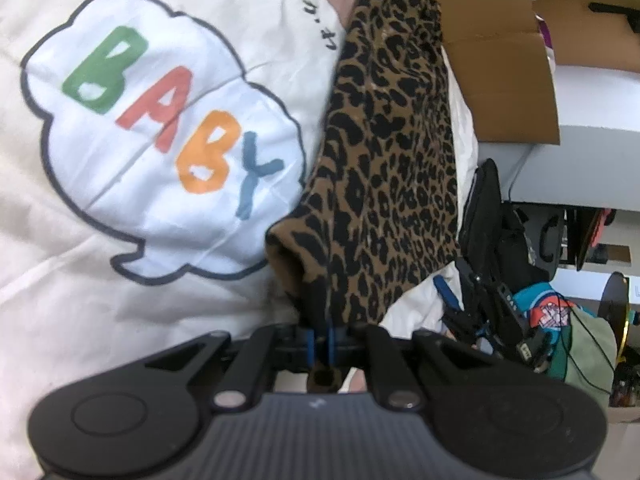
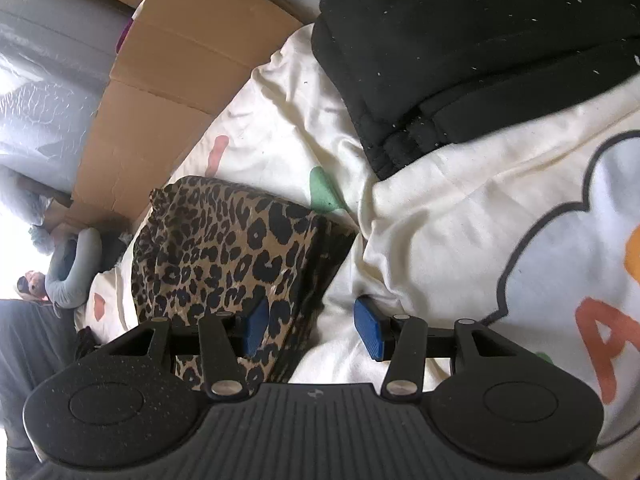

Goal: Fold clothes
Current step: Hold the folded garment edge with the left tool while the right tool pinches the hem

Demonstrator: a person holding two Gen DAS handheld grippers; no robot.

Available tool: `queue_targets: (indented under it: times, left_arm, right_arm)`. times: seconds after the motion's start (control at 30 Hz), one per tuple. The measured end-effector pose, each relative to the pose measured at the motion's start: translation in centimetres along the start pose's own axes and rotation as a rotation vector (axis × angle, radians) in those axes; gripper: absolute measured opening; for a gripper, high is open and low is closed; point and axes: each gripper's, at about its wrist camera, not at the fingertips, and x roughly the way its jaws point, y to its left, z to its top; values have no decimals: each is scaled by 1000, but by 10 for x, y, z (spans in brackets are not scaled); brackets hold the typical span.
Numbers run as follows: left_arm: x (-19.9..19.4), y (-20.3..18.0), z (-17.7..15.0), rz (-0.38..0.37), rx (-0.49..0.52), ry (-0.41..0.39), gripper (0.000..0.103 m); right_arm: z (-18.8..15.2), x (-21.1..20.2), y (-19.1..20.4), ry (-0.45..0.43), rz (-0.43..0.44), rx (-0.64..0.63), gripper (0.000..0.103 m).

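A leopard-print garment (image 1: 384,152) stretches from the top of the left wrist view down to my left gripper (image 1: 320,344), which is shut on its lower end and holds it lifted off the cream bed cover (image 1: 120,300). In the right wrist view the same garment (image 2: 224,248) lies bunched on the cover. My right gripper (image 2: 314,328) stands open over the garment's near edge. The left blue pad (image 2: 256,326) is above the print, the right pad (image 2: 370,330) above the cream cover (image 2: 420,220). Neither pad presses on the cloth.
The cover bears a cloud print with coloured letters (image 1: 168,128). A folded black garment (image 2: 460,48) lies at the far side. A cardboard box (image 2: 172,80) stands beside the bed, seen again as the box (image 1: 500,60). Bags and cables (image 1: 560,320) crowd the floor.
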Motion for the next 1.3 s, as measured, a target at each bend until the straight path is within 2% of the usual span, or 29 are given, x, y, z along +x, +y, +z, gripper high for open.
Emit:
queue_targets:
  times: [0.23, 0.4, 0.5, 0.6, 0.77, 1.23, 1.3]
  left_arm:
    - [2, 0, 1, 6, 6, 3, 6]
    - [4, 2, 1, 7, 0, 3, 6]
    - [4, 1, 1, 12, 6, 5, 6]
    - [4, 2, 1, 15, 1, 3, 6]
    - [4, 4, 0, 11, -7, 2, 6]
    - [9, 9, -2, 14, -11, 1, 6]
    - [9, 9, -2, 12, -9, 0, 6]
  right_arm:
    - [2, 0, 2, -12, 38, 63, 55]
    - [5, -12, 19, -59, 59, -4, 55]
    - [18, -5, 21, -79, 9, -30, 55]
    - [22, 4, 19, -86, -80, -33, 55]
    - [20, 8, 19, -81, -116, -33, 55]
    - [24, 19, 3, -73, -38, 46, 55]
    - [23, 17, 6, -64, -31, 41, 43]
